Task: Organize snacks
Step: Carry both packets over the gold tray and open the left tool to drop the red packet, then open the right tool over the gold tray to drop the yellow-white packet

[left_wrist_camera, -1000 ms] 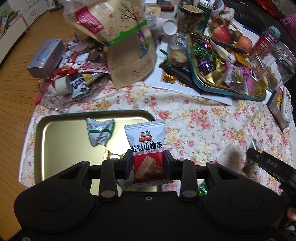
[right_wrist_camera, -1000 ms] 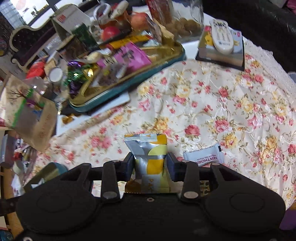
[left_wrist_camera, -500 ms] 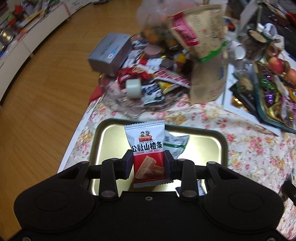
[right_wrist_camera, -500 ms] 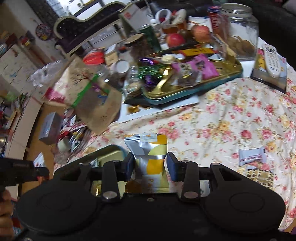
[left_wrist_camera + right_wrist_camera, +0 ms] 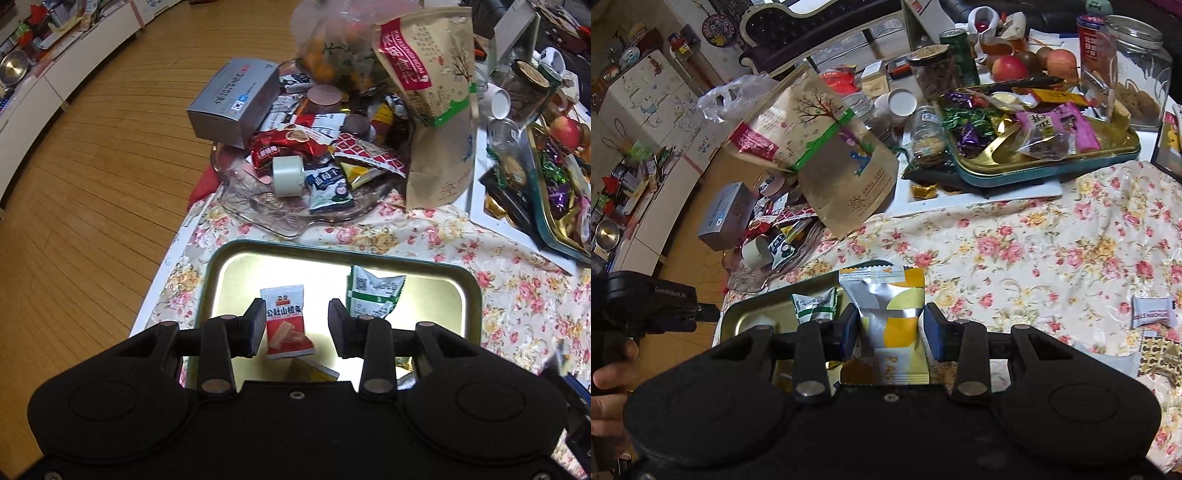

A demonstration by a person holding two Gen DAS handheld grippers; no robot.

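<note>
Now two packets lie in the tray point(image 5: 469, 291), red packet point(image 5: 286, 321) and green packet point(image 5: 373, 295); the left gripper point(image 5: 297, 325), pointing steeply down, is opening around the red one, while the right gripper point(image 5: 890, 328) clamps a yellow packet point(image 5: 890, 314).

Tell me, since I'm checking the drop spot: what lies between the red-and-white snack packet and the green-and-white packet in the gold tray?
Only bare tray floor, seen in the left wrist view: red-and-white packet, green-and-white packet, gold tray.

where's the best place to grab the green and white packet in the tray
Take the green packet across its flat middle, coming from above with the claw spanning its narrow width. It lies flat in the tray with its crimped ends pointing up and down the left wrist view, and bare tray on both long sides leaves room for the fingers. The red packet lies clear of it.
</note>
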